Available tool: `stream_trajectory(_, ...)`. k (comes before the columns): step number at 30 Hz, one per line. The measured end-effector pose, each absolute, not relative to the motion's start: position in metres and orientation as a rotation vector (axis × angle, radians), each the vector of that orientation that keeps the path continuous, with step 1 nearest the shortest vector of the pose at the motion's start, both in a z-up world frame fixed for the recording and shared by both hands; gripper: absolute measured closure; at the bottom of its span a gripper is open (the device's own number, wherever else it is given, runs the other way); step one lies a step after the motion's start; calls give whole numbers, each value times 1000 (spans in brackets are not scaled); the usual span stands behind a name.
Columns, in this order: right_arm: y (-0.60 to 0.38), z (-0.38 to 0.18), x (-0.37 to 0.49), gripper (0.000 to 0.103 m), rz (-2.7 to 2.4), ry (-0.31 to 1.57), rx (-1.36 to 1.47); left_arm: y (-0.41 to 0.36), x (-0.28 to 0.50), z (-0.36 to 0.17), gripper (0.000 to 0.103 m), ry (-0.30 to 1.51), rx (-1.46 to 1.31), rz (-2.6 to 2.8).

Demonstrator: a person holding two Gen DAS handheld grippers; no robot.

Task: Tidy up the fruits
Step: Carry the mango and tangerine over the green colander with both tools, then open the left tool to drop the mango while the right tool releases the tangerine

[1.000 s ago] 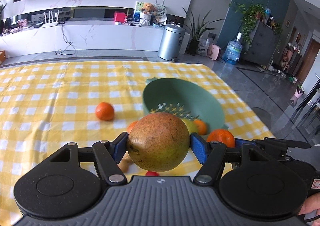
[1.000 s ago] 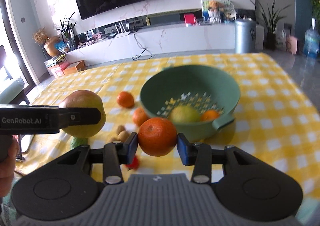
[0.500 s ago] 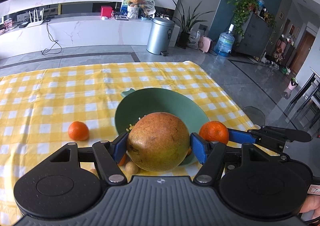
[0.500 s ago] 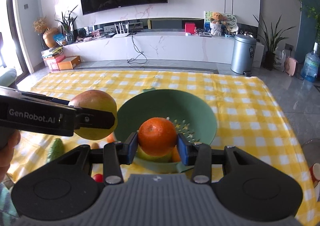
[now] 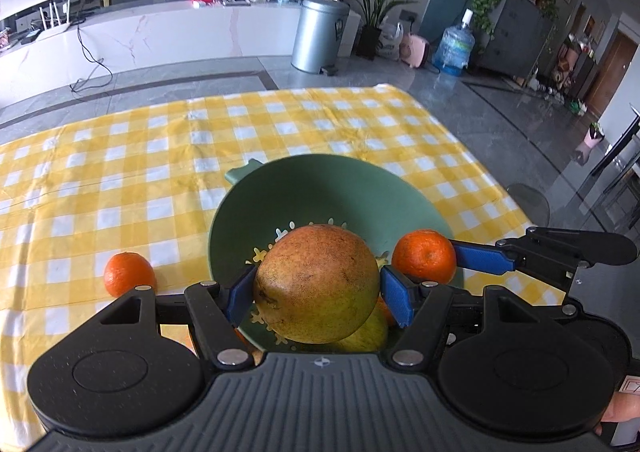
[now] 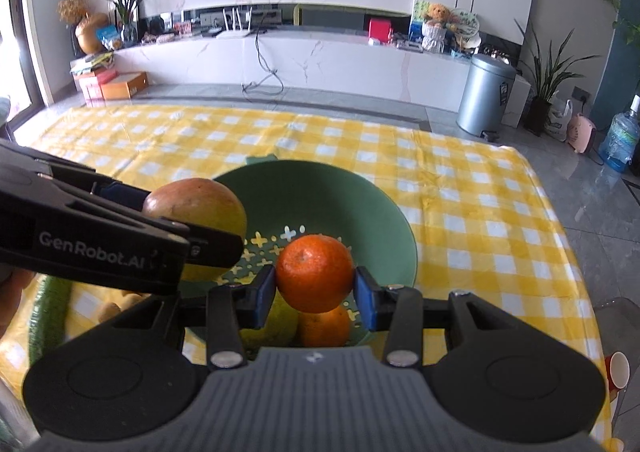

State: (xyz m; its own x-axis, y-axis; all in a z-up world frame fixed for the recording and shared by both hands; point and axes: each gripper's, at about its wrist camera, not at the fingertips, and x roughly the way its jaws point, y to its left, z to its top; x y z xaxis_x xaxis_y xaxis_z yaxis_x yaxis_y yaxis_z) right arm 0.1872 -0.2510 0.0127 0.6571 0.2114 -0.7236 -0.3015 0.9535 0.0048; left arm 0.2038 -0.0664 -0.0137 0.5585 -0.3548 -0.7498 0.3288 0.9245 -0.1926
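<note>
My left gripper is shut on a large brownish-green pomegranate and holds it over the near side of the green colander bowl. My right gripper is shut on an orange tangerine and holds it over the same bowl. The tangerine also shows in the left wrist view, and the pomegranate in the right wrist view. Inside the bowl lie a yellow-green fruit and another tangerine.
A loose tangerine lies on the yellow checked tablecloth left of the bowl. A green cucumber and small brown pieces lie at the left. A paper cup stands at the table's right edge.
Both grippers have moved forward and higher with their fruits, so they now hang over the bowl. The bowl appears lower and nearer in both views.
</note>
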Motion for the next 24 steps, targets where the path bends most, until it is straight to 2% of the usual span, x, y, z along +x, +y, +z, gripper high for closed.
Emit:
stream_trajectory(16, -244, -19, 217, 63, 300, 878, -142, -65, 236, -36, 26, 934, -42, -386)
stream_trajectory(24, -241, -27, 223, 63, 301, 903, -145, -80, 232, -43, 26, 893, 119, -348)
